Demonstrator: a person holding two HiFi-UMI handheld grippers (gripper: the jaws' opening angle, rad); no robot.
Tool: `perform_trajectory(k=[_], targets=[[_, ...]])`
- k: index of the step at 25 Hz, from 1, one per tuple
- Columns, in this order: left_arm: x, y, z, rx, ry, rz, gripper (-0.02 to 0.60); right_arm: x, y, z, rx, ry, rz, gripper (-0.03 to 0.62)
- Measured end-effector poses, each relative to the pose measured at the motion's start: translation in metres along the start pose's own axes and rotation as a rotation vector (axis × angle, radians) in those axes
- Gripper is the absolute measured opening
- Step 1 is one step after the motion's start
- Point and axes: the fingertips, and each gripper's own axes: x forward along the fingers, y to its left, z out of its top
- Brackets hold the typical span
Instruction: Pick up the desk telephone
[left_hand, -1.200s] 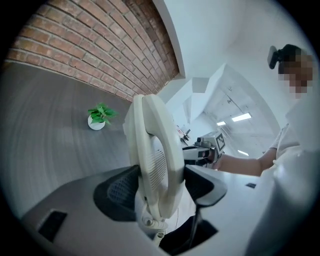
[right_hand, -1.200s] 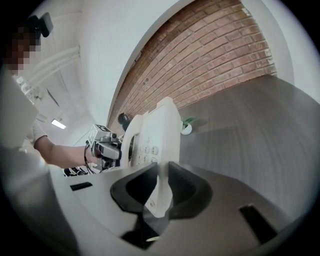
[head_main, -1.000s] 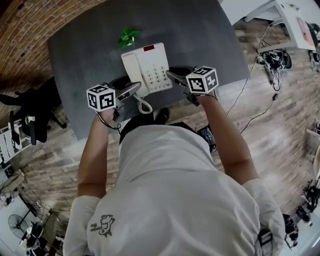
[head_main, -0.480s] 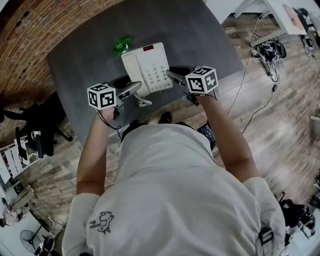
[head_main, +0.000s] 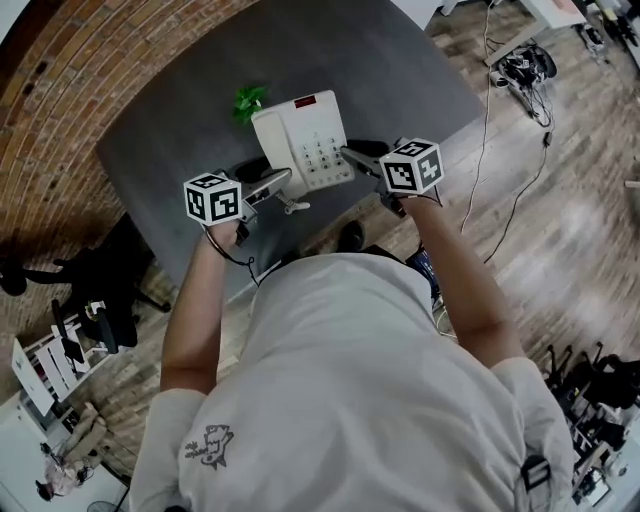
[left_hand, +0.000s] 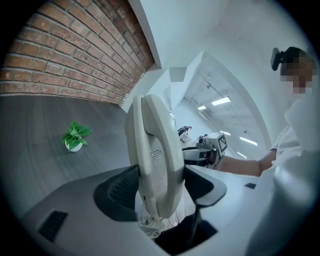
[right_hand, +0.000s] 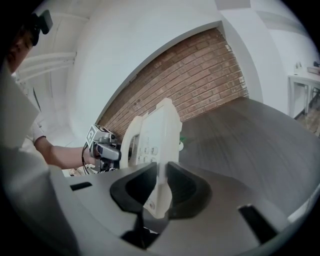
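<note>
The telephone (head_main: 300, 140) had risen from the worktop (head_main: 170, 120). The left tool (head_main: 278, 183) and right tool (head_main: 352, 156) clamped its sides, the right's jaws just widening. A level lift looked wise.

Head view looks steeply down on the worktop (head_main: 180, 110); the gripper views face each other, close on the shared phone (head_main: 300, 135).

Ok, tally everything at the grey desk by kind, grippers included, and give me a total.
desk telephone: 1
potted plant: 1
grippers: 2, the left gripper and the right gripper, both clamped on the desk telephone; the right gripper's jaws have just opened a little further, with the phone's edge between them
Total: 4
</note>
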Motion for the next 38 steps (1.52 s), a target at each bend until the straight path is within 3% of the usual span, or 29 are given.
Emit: perform_trajectory(k=[17, 25, 38], targets=[[-0.127, 0.013, -0.038, 0.060, 0.069, -0.099, 0.299, 0.048, 0.128, -0.028, 0.023, -0.093, -0.118, 0.074], [-0.145, -0.001, -0.073, 0.059, 0.080, -0.109, 0.298, 0.043, 0.157, -0.060, 0.032, -0.096, -0.130, 0.072], [-0.146, -0.027, -0.092, 0.001, 0.041, -0.049, 0.298, 0.023, 0.164, -0.071, 0.011, -0.038, -0.055, 0.072]])
